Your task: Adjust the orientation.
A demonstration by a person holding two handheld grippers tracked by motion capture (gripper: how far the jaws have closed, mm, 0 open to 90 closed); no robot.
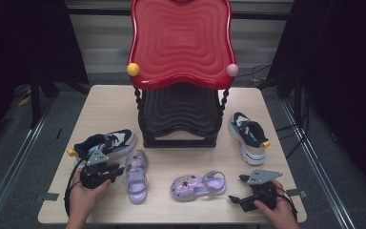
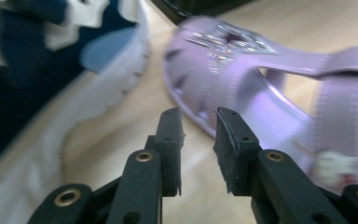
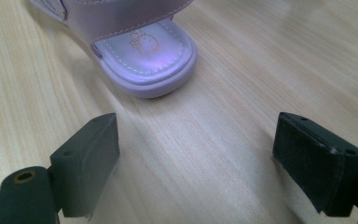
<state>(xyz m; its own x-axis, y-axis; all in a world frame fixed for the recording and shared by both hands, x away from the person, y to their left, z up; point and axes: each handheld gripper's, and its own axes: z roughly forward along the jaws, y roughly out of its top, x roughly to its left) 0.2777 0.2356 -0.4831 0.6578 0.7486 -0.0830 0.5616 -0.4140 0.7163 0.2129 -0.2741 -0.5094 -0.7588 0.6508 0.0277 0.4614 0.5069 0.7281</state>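
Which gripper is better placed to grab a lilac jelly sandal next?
Left. The left gripper sits right beside the upright lilac jelly sandal, jaws nearly shut with nothing between them. The right gripper, jaws wide open, sits farther from the other lilac sandal.

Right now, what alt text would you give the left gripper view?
Close up, the left tool points down at the wooden table, its two black jaws a narrow gap apart with nothing between them. Just beyond lies a lilac sandal with a glittery strap, and to the left a navy and white sneaker, both blurred.
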